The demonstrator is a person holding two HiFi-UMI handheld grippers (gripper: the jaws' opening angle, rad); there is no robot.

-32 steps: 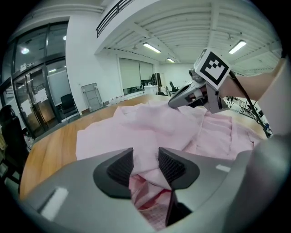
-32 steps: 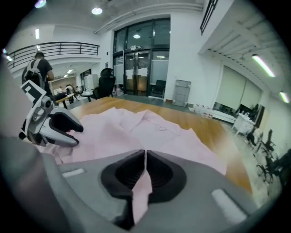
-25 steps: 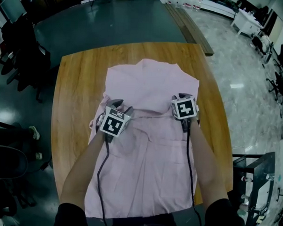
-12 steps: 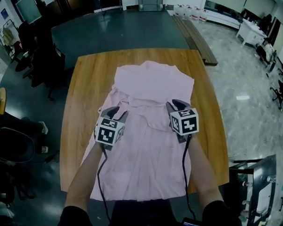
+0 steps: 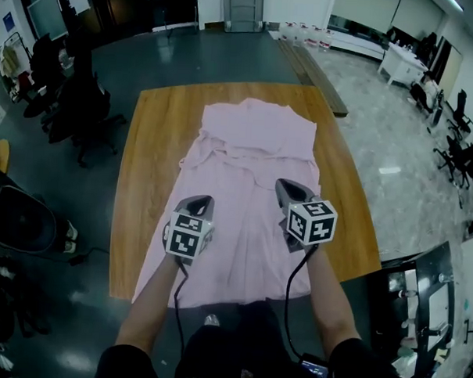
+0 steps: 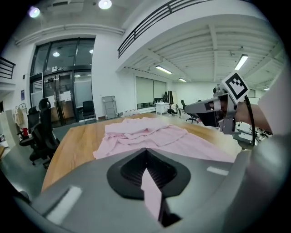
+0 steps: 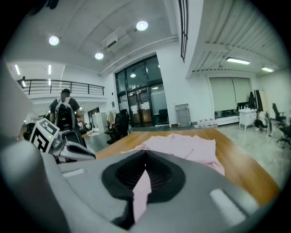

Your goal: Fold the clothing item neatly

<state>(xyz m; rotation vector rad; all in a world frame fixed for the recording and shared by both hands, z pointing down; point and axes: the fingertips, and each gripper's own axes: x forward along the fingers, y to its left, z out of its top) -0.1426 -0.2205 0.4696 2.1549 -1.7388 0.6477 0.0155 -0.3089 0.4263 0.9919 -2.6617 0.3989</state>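
A pink shirt [image 5: 249,157] lies lengthwise on the wooden table [image 5: 147,180], bunched and creased at its far end, with its near hem hanging over the table's front edge. My left gripper [image 5: 202,202] hovers over the shirt's near left part, its jaws closing tight on a strip of pink cloth [image 6: 152,193]. My right gripper [image 5: 287,188] is level with it on the right, its jaws likewise closing on a pink fold [image 7: 141,191]. In the gripper views the left gripper [image 6: 146,159] and the right gripper [image 7: 144,166] both point along the shirt towards its far end.
Bare wood [image 5: 341,204] runs along both sides of the shirt. Office chairs [image 5: 80,107] stand on the floor to the left. A dark desk [image 5: 419,310] is at the near right. A person with a backpack [image 7: 65,111] stands far off.
Both grippers have drawn back towards the near edge of the table and closed on pink cloth. The shirt's upper part now lies bunched at the far end.
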